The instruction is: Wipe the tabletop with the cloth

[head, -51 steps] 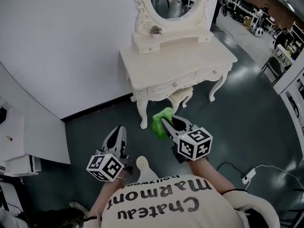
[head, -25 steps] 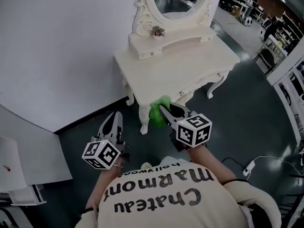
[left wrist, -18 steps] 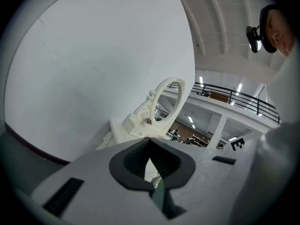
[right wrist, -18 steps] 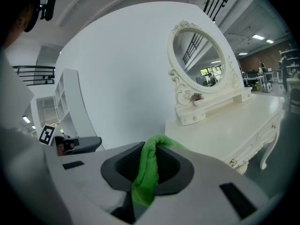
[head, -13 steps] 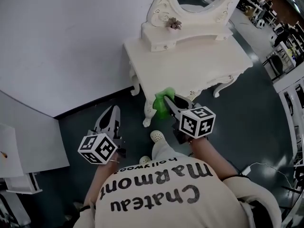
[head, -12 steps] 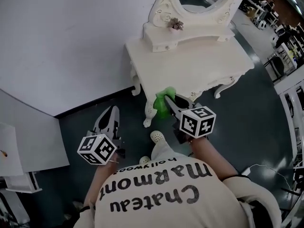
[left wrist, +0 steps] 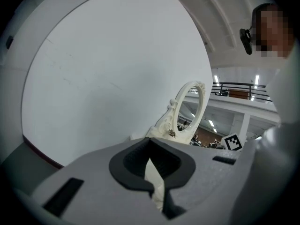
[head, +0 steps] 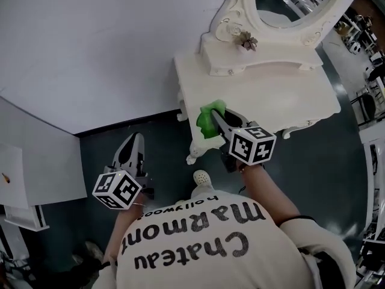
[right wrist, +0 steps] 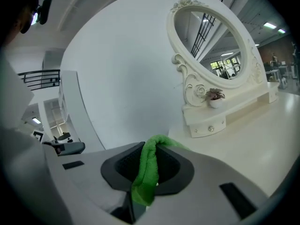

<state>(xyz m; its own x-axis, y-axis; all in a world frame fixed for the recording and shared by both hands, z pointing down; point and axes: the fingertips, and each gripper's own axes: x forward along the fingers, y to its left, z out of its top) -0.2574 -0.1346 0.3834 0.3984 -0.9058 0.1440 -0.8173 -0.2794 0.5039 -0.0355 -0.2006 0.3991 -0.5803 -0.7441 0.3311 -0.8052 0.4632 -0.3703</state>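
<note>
Here, right gripper [head: 215, 118]: clenched on the green cloth, jaws pressed against the fabric from both sides in the right gripper view [right wrist: 153, 168]; marker cube turned up toward the head view.
Cloth [head: 208, 120]: bunched into a fold, rises out of the jaws' far end and hangs down between them [right wrist: 146, 175]; in the head view lies over the near left corner of the tabletop; contact with the surface not discernible.
Tabletop [head: 271, 98]: cream, glossy, part of an ornate dressing table; stretches away to the right of the cloth in the right gripper view [right wrist: 255, 142].
Left gripper [head: 135, 142]: held low over the dark floor, well apart from the table; jaws drawn together at the tips with nothing held, only a pale sliver of the table showing between them in the left gripper view [left wrist: 151, 146].
Mirror [head: 289, 5]: oval, in a carved cream frame, upright at the back of the table [right wrist: 211, 36].
Plant [head: 245, 40]: small, potted, on the raised shelf [right wrist: 206, 123] just below the mirror.
Wall [head: 90, 41]: plain white, behind and left of the table.
Floor [head: 165, 140]: dark grey, glossy.
Person [head: 198, 239]: pale printed shirt, both forearms extended forward.
</note>
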